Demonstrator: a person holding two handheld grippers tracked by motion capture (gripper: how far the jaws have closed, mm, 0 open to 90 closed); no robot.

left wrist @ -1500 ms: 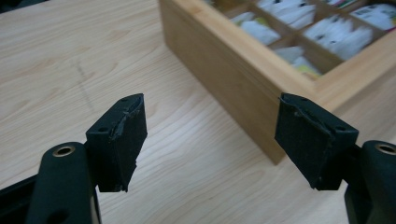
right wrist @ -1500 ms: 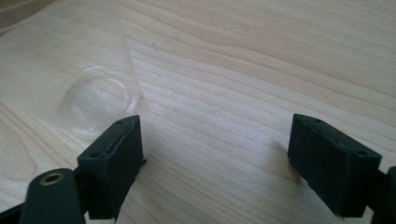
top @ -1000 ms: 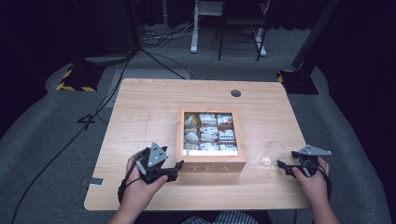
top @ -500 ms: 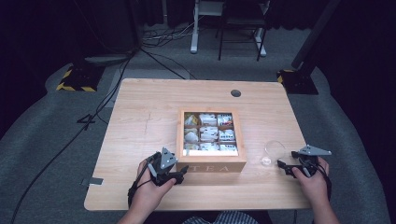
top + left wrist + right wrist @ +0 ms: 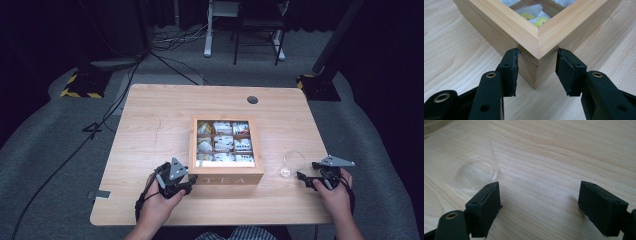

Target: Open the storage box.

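Observation:
A wooden tea box (image 5: 226, 179), marked TEA on its front and glazed on top over several tea-bag compartments, sits mid-table. My left gripper (image 5: 189, 183) is at its front-left corner. In the left gripper view the corner (image 5: 534, 37) stands between the jaws of the left gripper (image 5: 537, 53), which have just been closing, and both pads (image 5: 510, 67) press on the two side walls. My right gripper (image 5: 304, 179) rests open on the table to the right of the box. A clear glass cup (image 5: 474, 172) stands just beyond the left jaw of the right gripper (image 5: 539, 190), outside the gap.
The glass cup (image 5: 291, 162) stands between the box and my right hand. A round cable hole (image 5: 252, 99) lies near the table's far edge. Bare wood (image 5: 150, 130) spreads to the left of the box.
My left hand has slid right to the box's front-left corner, and its jaws have closed onto that corner. The right hand and the glass have kept still.

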